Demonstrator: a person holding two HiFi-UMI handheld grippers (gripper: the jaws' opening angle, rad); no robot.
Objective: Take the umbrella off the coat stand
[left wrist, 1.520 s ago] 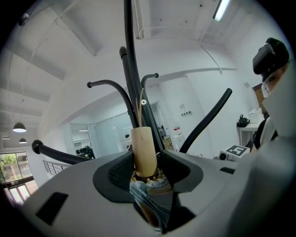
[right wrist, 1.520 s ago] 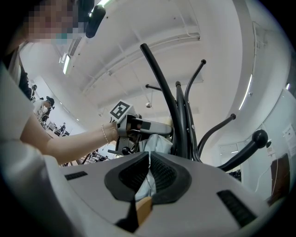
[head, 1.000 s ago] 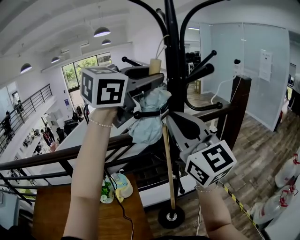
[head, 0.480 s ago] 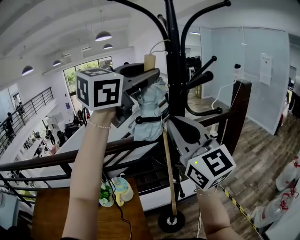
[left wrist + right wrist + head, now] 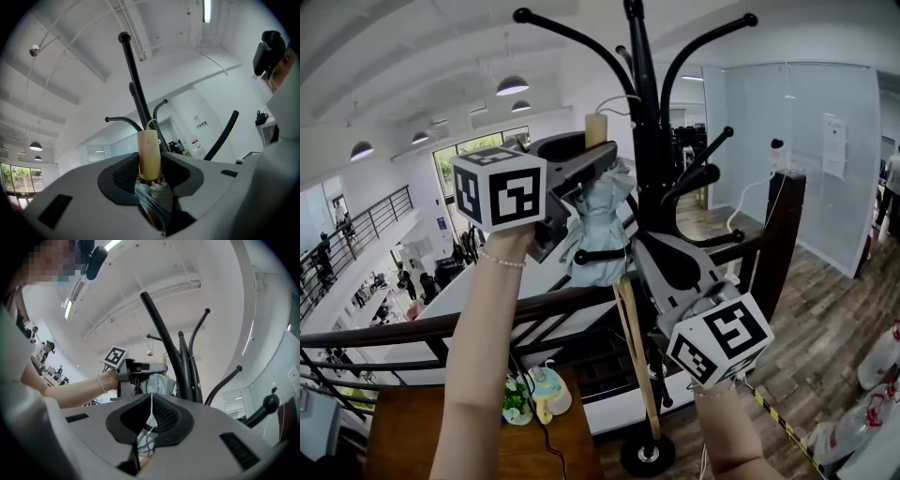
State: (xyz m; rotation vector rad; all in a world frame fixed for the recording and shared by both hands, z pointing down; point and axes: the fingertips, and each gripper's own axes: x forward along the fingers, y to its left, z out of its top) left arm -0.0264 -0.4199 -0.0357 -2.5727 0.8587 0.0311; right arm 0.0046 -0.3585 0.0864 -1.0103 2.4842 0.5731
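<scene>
Close against the coat stand's (image 5: 645, 141) pole, just below its upper hooks, the head view shows the folded umbrella (image 5: 598, 220) upright. The left gripper (image 5: 602, 161) is clamped under the wooden knob (image 5: 596, 129). The right gripper (image 5: 639, 251) pinches it lower, where the canopy ends and the wooden shaft (image 5: 636, 347) slants toward the stand's base.

The left gripper view has the jaws pressed on the knob's (image 5: 149, 154) foot. A thin cord loop (image 5: 151, 123) rises toward the coat stand (image 5: 136, 84); whether it hangs over a hook I cannot tell.

The right gripper view shows its jaws nearly together on a fold of the canopy (image 5: 157, 383).

Both grips look secured. What is left, I judge, is freeing the loop and carrying the umbrella clear.
</scene>
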